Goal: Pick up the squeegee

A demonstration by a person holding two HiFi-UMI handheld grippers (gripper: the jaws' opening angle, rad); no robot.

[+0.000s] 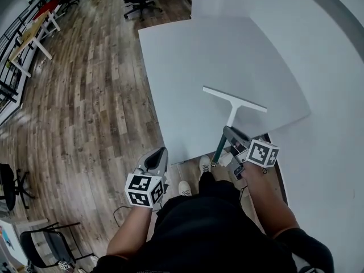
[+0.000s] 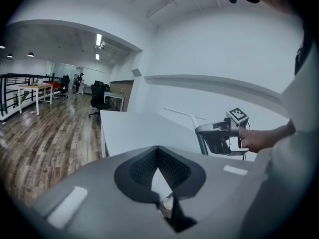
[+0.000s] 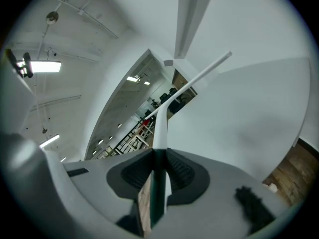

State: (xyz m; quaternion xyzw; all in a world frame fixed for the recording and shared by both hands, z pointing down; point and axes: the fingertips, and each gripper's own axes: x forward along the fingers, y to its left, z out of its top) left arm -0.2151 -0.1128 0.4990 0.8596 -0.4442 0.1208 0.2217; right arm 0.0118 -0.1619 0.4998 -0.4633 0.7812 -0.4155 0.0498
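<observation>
The squeegee [image 1: 232,114] is in the right gripper [image 1: 226,131], out over the near edge of the white table [image 1: 187,67]. The two jaws pinch its thin stick low down, just where the white part turns dark green. That is a good place to hold it. The stick is skinny there, so the jaws can squeeze it from both sides, and the long flat blade sticks out in front and stays out of the way.

The blade points away from the person, toward the wall. It looks like it is up in the air and not lying on the table, but from above that is hard to tell for sure. If it is up, the pick-up is about done.

The left gripper [image 1: 163,152] hangs off to the side, over the wood floor [image 1: 85,107] next to the table. Its jaws are pressed together at the tips and hold nothing. One gripper is enough for a light tool like this.
</observation>
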